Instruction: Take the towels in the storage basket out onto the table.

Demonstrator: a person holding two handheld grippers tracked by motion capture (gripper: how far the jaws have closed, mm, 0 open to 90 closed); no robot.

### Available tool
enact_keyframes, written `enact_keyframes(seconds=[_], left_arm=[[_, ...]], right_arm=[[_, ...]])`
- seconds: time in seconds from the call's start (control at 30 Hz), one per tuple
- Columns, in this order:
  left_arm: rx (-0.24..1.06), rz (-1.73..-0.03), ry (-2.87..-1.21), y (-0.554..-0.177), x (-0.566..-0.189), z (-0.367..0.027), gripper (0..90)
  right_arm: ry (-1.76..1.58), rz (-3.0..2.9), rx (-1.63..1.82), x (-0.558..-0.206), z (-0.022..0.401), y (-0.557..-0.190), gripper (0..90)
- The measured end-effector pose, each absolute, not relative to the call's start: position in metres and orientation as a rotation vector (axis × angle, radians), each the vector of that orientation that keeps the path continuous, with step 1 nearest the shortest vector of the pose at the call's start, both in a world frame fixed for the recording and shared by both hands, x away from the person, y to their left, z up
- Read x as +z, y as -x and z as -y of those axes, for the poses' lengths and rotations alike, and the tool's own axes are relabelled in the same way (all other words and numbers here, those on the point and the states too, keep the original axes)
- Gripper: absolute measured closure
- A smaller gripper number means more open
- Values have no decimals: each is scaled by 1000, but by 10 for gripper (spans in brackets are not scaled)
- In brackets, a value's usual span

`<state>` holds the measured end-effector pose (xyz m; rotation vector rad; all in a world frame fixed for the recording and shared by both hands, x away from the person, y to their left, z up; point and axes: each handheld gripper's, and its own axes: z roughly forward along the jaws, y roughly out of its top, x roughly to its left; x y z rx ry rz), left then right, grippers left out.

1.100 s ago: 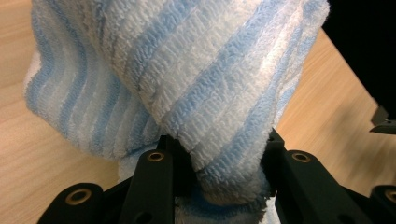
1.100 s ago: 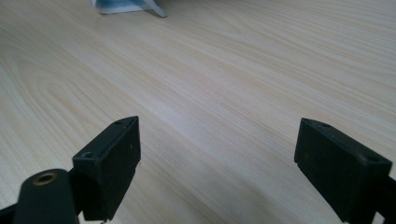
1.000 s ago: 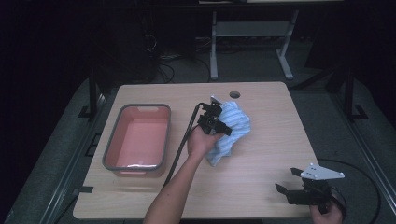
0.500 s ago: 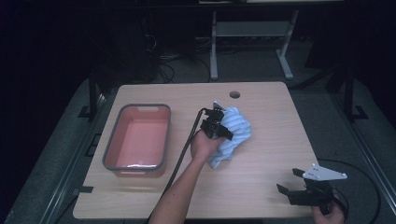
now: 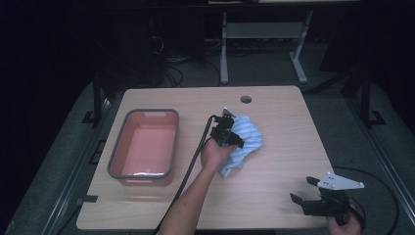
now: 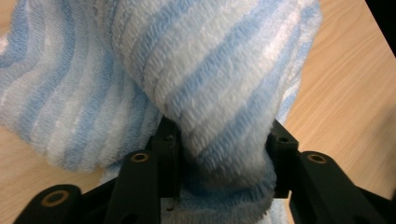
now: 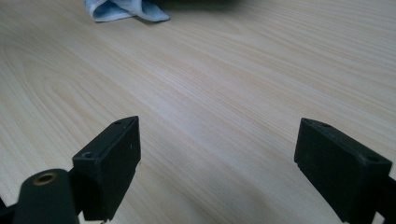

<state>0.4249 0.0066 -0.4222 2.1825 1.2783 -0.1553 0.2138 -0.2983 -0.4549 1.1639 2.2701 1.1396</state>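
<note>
Crumpled blue-and-white striped terry towel lies mid-table, right of the salmon-pink rectangular plastic tub, which holds no objects. Left gripper has just been opening, a towel fold between its jaws; it sits lower than before. Right gripper gapes wide, near-right corner, unmoved.

Dim lab, wooden desk, floor cables, metal stand

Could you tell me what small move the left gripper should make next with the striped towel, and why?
Probably keep opening, then lift clear. The left gripper has just been opening its jaws, yet a fold of the towel still bulges between them, and the towel lies on the table.
</note>
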Motion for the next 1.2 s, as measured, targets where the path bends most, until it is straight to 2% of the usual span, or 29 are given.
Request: enact_keyframes(seconds=[0.17, 0.37, 0.43, 0.73, 1.2], left_arm=[[-151, -1279, -2165, -422, -422, -8, 494], [-145, -1278, -2135, -421, -418, -14, 467], [-142, -1273, -2119, -420, -415, -16, 426], [-140, -1237, -2089, -412, -405, -24, 414], [-138, -1207, -2052, -389, -403, -58, 385]], right_arm=[[-1162, -2275, 1137, -455, 297, -214, 141], [-1156, -2282, 1132, -456, 296, -216, 141], [-1158, -2284, 1128, -456, 296, -216, 141], [-1157, -2280, 1133, -455, 296, -216, 140], [-1156, -2286, 1121, -456, 295, -217, 141]])
